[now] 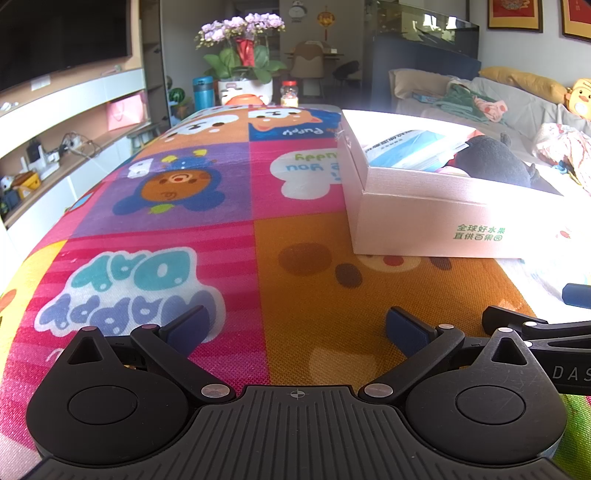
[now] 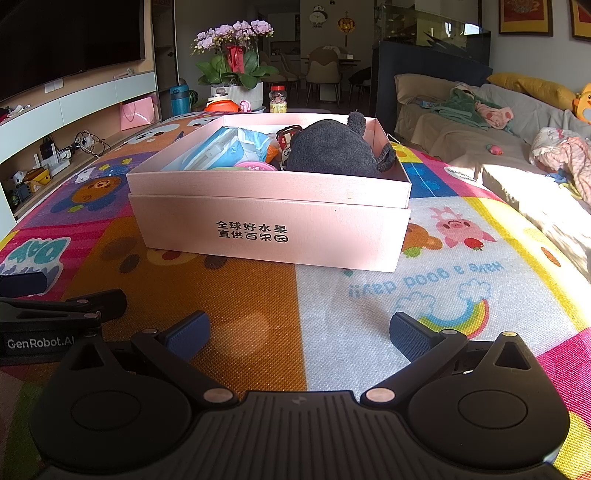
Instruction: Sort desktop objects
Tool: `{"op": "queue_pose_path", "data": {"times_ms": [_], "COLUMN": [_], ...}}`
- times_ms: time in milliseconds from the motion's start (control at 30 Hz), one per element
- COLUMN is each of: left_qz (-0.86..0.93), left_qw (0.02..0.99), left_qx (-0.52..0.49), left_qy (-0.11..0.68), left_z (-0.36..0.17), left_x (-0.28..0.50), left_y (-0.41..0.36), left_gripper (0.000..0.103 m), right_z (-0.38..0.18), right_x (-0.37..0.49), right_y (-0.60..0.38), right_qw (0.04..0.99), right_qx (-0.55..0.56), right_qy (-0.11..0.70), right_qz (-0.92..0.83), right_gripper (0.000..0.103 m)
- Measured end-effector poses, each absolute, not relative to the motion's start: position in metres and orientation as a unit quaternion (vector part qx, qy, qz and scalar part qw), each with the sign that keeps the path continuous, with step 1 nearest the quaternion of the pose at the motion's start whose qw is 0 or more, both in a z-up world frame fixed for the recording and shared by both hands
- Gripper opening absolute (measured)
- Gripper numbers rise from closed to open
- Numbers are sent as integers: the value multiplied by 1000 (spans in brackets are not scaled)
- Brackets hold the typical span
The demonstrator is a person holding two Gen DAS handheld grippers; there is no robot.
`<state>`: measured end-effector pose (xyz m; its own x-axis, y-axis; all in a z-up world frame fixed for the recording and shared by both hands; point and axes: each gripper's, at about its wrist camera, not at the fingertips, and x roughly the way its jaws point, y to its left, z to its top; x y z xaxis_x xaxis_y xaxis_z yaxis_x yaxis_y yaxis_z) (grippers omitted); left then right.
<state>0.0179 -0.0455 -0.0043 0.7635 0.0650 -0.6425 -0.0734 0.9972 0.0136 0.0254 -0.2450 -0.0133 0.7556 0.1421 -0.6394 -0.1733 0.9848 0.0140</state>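
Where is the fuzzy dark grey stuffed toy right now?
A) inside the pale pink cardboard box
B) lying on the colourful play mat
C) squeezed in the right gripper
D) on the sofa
A: the fuzzy dark grey stuffed toy sits inside the pale pink cardboard box, poking above its rim, while the right gripper is open and holds nothing.

Ahead of you, purple orchids [image 2: 232,33] stand beyond the cartoon mat [image 2: 258,314]; a sunlit sofa [image 2: 517,166] runs along your right.

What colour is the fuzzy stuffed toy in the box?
Dark grey. The plush toy shows best in the right wrist view, lying inside the pink box.
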Motion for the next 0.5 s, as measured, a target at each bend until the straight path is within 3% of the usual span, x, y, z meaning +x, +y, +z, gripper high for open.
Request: {"op": "queue_pose_path", "data": {"times_ms": [500], "left_qz": [38], "left_qw": [939], "left_qx": [-2], "left_qy": [342], "left_z": [-4], "left_x": [19], "left_y": [-47], "left_gripper": [103], "right_z": [-13], "right_x": [25], "right_y": [-245], "right_qw": [937], "right_qx": [-23], "right_qy": [339], "right_qz": [84], "right_gripper": [103]}}
